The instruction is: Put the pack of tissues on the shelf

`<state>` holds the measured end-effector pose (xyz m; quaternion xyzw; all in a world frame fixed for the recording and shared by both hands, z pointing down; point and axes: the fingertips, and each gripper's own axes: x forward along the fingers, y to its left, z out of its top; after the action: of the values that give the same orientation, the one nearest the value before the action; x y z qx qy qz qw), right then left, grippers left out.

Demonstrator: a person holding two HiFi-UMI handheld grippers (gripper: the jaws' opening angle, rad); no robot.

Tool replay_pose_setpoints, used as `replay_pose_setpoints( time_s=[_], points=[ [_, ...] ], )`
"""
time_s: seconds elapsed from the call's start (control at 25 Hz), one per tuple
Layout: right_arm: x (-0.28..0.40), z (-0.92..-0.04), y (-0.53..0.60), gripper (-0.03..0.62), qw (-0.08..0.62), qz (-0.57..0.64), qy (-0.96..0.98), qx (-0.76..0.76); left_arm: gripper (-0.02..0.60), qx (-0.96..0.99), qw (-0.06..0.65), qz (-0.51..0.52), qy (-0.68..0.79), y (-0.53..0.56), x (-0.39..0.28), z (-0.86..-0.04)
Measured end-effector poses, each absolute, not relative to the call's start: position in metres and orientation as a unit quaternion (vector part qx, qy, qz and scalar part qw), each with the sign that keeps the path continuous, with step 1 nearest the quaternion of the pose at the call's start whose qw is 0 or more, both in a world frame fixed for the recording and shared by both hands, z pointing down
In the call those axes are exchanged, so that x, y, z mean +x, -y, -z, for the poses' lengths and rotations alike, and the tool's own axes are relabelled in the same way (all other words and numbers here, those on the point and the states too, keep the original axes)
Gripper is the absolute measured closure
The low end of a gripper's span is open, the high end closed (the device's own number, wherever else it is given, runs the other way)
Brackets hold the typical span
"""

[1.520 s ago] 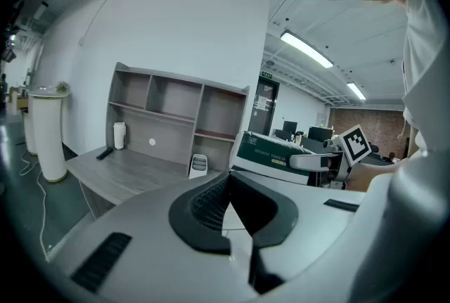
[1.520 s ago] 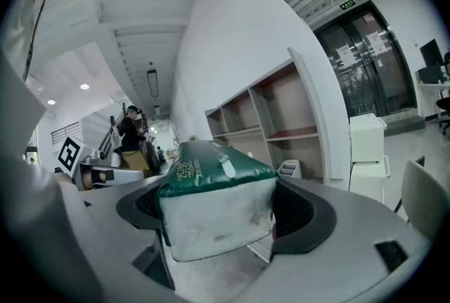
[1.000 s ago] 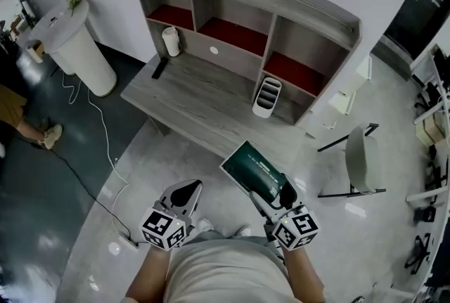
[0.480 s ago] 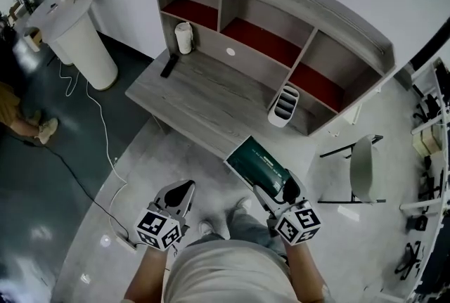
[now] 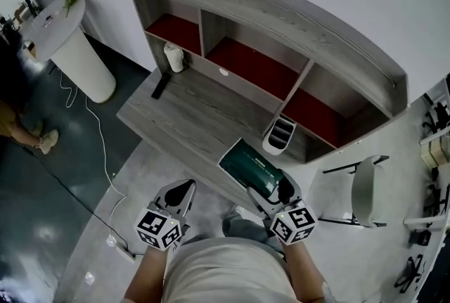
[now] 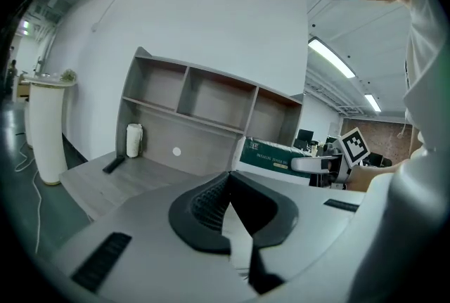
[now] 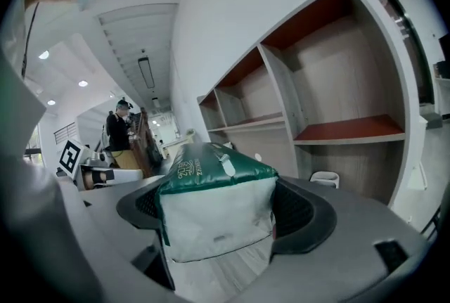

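Green-and-white plastic pack of tissues [image 5: 250, 166] is clamped at its near end by the right hand-held gripper [image 5: 274, 189], over the front edge of the grey wooden counter [image 5: 190, 115]. Its long axis points forward and slightly left, towards the grey shelf unit [image 5: 281, 17] with red-floored compartments at the counter's back edge. The left hand-held gripper [image 5: 180, 195] is pressed together and empty, off to the side.

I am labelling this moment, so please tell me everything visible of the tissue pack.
The tissue pack is a soft, block-shaped plastic pack, dark green on top with pale print, whitish at its near end. The right gripper is shut on that end, a jaw on each side. It is held roughly flat, pointing towards the shelf; in the head view it shows over the desk's front edge. Nothing else seems to touch it.
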<state>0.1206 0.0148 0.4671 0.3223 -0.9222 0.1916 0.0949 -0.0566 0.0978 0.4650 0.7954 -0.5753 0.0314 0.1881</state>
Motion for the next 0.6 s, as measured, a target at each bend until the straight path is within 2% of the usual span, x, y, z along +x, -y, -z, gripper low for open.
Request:
replay_pose_setpoints(
  time_s=[0.28,0.6],
  points=[
    [0.12,-0.484,0.042,0.134,0.108,-0.203,0.929,0.289,0.568,0.784,0.182,-0.036,0.592,-0.029,-0.045,-0.456],
    [0.093,-0.507,0.072,0.134,0.13,-0.209,0.93,0.273,0.566,0.779,0.2,-0.042,0.593,0.001,-0.055,-0.469]
  ],
)
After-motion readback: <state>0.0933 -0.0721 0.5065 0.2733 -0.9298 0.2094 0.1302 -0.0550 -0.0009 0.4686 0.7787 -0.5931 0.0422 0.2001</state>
